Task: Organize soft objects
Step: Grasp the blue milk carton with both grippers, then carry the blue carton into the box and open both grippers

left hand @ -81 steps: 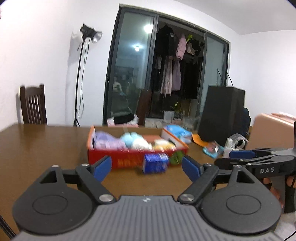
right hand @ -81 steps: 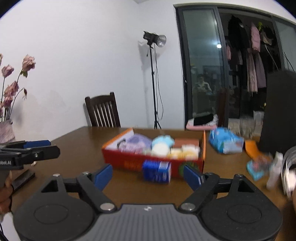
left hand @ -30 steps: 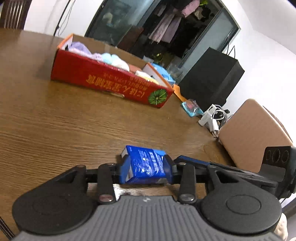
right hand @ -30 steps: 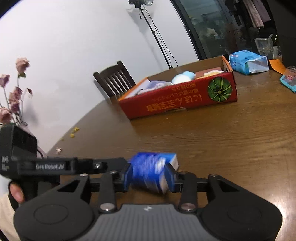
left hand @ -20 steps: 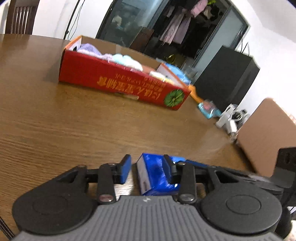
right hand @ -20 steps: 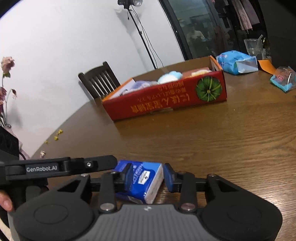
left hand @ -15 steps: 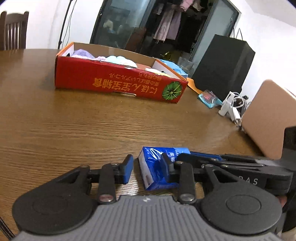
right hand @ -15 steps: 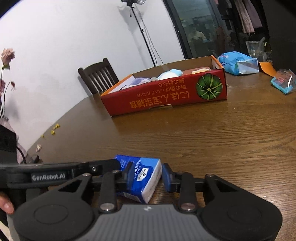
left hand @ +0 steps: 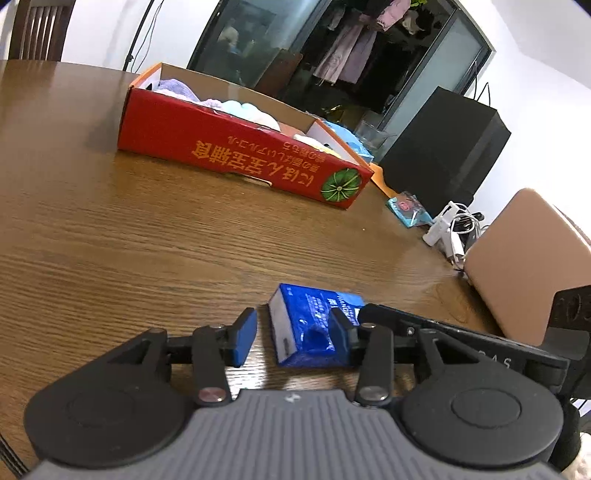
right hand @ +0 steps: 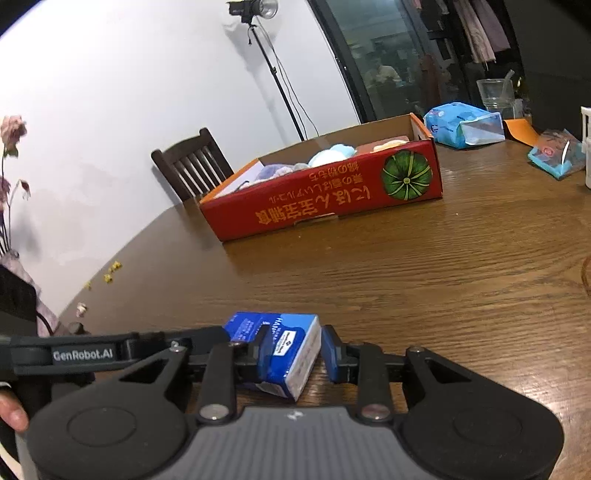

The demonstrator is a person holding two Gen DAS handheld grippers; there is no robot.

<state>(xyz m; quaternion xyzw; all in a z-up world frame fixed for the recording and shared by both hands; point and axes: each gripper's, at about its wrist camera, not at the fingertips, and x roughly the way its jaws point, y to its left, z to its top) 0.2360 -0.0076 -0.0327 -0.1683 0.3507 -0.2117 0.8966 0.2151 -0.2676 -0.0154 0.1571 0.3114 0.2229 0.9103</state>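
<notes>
At the upper left of the left wrist view a dark wooden chair (left hand: 37,29) stands behind the brown wooden table (left hand: 110,240). A long red cardboard box (left hand: 229,147) lies across the upper middle, with pale soft bundles (left hand: 251,110) piled inside it. Low in the middle, the left gripper (left hand: 291,332) is opening its jaws around a small blue tissue pack (left hand: 314,317) that lies on the table well short of the box. Its left pad stands clear of the pack's white end, while its right pad is against the blue side, so the pack is not clamped. At the right edge there is a tangle of white chargers and cables (left hand: 450,232) beside a tan padded seat back (left hand: 528,258). In the right wrist view, dried pink flowers (right hand: 13,129) droop at the far left and a person's thumb (right hand: 11,413) shows at the lower left corner. A studio lamp on a stand (right hand: 255,11) rises at the top centre. Bottom centre, the right gripper (right hand: 295,352) has the same pack between its fingers. The left pad is pressed into the wrapper and the right pad sits just beside the white end with a thin gap, so this grip is loose too. At the upper right lie a pale blue tissue package (right hand: 461,123), a clear plastic cup (right hand: 495,94) and a small teal packet (right hand: 554,155).
</notes>
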